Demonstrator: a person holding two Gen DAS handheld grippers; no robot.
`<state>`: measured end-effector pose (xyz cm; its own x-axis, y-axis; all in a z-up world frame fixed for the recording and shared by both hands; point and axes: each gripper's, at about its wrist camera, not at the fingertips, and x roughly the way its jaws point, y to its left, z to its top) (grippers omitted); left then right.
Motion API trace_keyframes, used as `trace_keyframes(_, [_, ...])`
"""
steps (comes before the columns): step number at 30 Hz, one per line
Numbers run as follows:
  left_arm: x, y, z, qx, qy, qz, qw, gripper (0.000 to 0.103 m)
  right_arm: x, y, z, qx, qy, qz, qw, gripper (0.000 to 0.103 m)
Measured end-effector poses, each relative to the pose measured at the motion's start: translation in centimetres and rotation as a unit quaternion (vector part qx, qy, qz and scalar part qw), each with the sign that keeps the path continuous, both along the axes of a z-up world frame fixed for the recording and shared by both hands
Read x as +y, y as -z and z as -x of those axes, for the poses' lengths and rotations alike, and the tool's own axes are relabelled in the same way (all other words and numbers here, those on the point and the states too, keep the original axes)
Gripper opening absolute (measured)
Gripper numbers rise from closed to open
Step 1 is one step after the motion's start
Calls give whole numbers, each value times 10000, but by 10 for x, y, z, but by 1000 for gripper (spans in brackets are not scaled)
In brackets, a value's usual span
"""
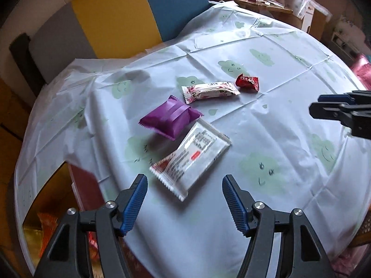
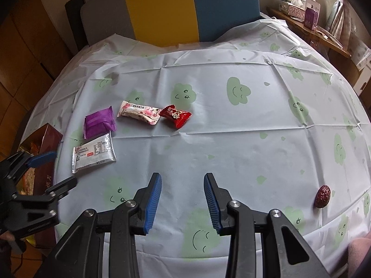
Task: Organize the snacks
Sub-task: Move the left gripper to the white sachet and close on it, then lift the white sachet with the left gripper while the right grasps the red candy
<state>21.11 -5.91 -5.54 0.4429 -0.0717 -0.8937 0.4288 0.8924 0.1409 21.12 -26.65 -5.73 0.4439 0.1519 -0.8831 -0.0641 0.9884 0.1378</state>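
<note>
Pale cloud-print cloth is covering the worktop (image 1: 266,127), with a grey, yellow and blue chair back behind it. From the left wrist view, we are holding the left gripper (image 1: 184,195) over the near end of the white sachet (image 1: 192,156), jaws standing wide and empty, probably lining up a pick. A purple packet (image 1: 169,121) is touching the sachet's far edge; a pink-printed bar (image 1: 209,91) and a red candy (image 1: 247,82) are lying just beyond, loosely grouped. A red box (image 1: 87,187) is sitting at the worktop's left edge, likely where the snacks belong.

From the right wrist view, we are keeping the right gripper (image 2: 182,199) over bare cloth, jaws partly open, holding nothing. A dark red date (image 2: 322,195) is lying well apart at the right.
</note>
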Motion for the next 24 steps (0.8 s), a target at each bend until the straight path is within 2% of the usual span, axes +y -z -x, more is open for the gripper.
trace_keyframes(10, [-14, 22, -26, 173, -3, -56, 9998, 67, -4, -2, -1, 3, 53, -215, 9998, 38])
trace_keyframes(13, [-14, 24, -24, 331, -63, 182, 9993, 46, -5, -4, -1, -8, 67, -253, 9997, 38])
trace_keyframes(17, [-17, 23, -10, 300, -212, 100, 9993, 26, -5, -4, -1, -23, 83, -243, 9997, 38])
trace_keyframes(19, [-18, 23, 1, 273, -317, 41, 9991, 24, -5, -5, -2, -36, 83, -220, 9997, 38])
trace_keyframes(24, [-18, 21, 38, 396, -545, 204, 9975, 24, -7, -4, -1, -18, 119, -195, 9997, 38])
